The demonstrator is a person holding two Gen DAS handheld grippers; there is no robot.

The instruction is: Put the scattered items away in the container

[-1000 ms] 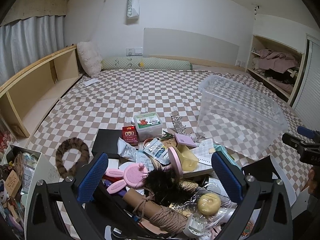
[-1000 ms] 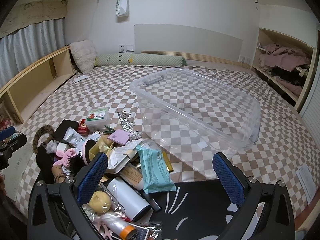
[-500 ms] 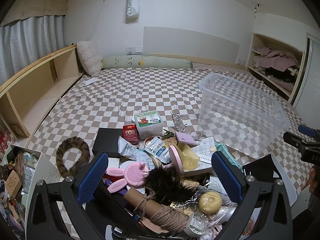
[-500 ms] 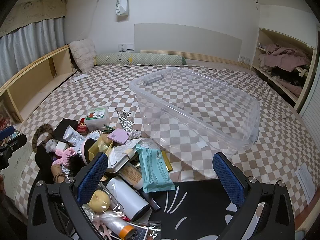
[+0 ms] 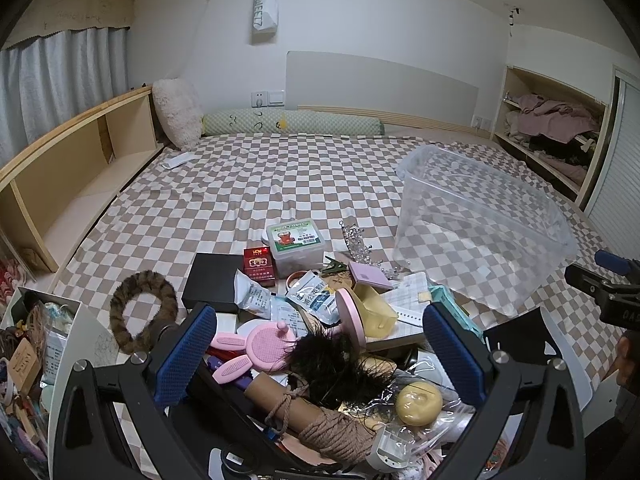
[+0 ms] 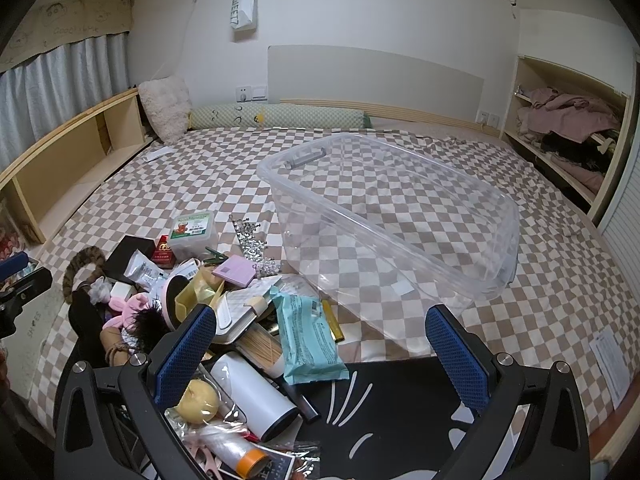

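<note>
A clear plastic bin sits empty on the checkered bed, right of a heap of small items. The heap holds a pink bunny brush, black feather tuft, rope-wrapped tube, yellow ball in a bag, teal packet, white cylinder, red box and a lidded clear box. My left gripper hovers open above the heap, holding nothing. My right gripper hangs open over the teal packet and a black mat.
A furry brown ring and black box lie at the heap's left. A white box of clutter stands at the far left. Wooden shelves line the left side, clothes shelves the right. Pillows lie at the headboard.
Both grippers have drifted only slightly; the views are almost unchanged. Both stay open and nothing in the heap has moved.
</note>
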